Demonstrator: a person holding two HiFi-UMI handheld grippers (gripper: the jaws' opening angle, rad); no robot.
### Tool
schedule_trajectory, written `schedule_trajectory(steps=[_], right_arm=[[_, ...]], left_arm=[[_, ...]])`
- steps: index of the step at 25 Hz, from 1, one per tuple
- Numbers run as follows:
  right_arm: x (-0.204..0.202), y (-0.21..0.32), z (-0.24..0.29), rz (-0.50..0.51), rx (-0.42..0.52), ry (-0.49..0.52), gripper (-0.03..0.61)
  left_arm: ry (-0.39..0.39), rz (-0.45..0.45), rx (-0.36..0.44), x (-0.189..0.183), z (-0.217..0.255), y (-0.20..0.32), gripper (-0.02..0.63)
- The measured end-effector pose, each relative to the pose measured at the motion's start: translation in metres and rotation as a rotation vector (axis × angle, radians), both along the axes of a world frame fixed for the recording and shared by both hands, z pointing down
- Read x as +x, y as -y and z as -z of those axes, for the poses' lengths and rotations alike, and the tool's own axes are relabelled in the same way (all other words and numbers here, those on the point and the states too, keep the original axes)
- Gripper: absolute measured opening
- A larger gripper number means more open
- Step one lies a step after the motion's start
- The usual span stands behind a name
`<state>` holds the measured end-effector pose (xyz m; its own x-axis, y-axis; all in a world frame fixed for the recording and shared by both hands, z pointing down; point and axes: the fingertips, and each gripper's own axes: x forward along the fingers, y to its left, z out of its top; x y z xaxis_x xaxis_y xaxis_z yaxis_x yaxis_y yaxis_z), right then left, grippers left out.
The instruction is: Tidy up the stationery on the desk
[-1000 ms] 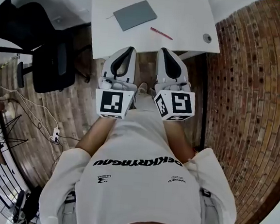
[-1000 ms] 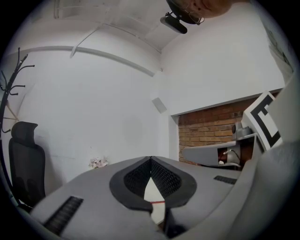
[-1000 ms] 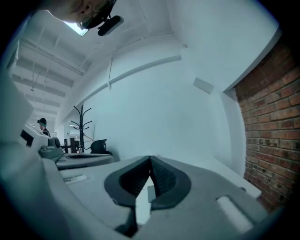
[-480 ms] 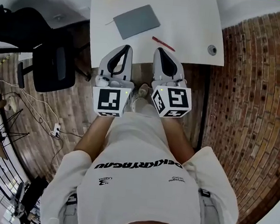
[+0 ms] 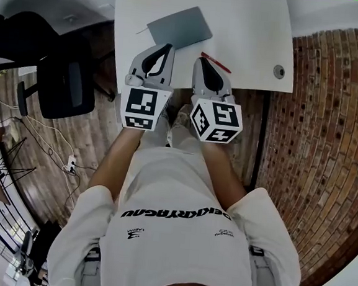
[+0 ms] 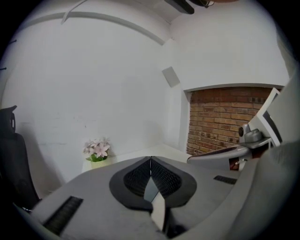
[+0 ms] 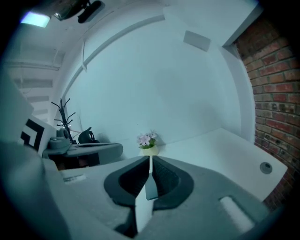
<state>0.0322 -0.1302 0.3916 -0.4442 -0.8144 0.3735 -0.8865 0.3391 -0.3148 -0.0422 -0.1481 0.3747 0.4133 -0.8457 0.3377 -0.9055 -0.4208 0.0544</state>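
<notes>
Left gripper (image 5: 168, 48): held over the desk's near edge, jaws pressed together with nothing between them.
Right gripper (image 5: 199, 61): side by side with the left one and just apart from it, jaws closed to a hairline, empty.
Desk (image 5: 251, 27): white, backed by a white wall, with brick to its right.
Notebook (image 5: 180, 26): grey, lying flat and skewed on the desk, just beyond the left jaws.
Red pen (image 5: 216, 62): on the desk near its front edge, just right of the right jaws, apart from the notebook.
Pencil (image 5: 141, 29): a thin stick at the notebook's left corner, too small to tell more.
Flowers (image 6: 96, 150): pink, in a small pot at the desk's far edge.
Chair (image 5: 60, 73): black, left of the desk.
</notes>
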Motion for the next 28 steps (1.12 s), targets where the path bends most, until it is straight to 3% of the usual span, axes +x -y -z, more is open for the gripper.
schedule_trajectory(steps=[10, 20, 28], right_arm=[[-0.016, 0.047, -0.078, -0.086, -0.149, 0.007, 0.051], [-0.016, 0.074, -0.134, -0.170, -0.272, 0.024, 0.106], [-0.016, 0.077, -0.174, -0.233, -0.382, 0.047, 0.146]], left_arm=[[0.057, -0.066, -0.131, -0.027, -0.068, 0.073, 0.077], [0.148, -0.163, -0.219, -0.025, -0.125, 0.119, 0.120], [0.263, -0.266, -0.288, -0.022, -0.176, 0.142, 0.149]])
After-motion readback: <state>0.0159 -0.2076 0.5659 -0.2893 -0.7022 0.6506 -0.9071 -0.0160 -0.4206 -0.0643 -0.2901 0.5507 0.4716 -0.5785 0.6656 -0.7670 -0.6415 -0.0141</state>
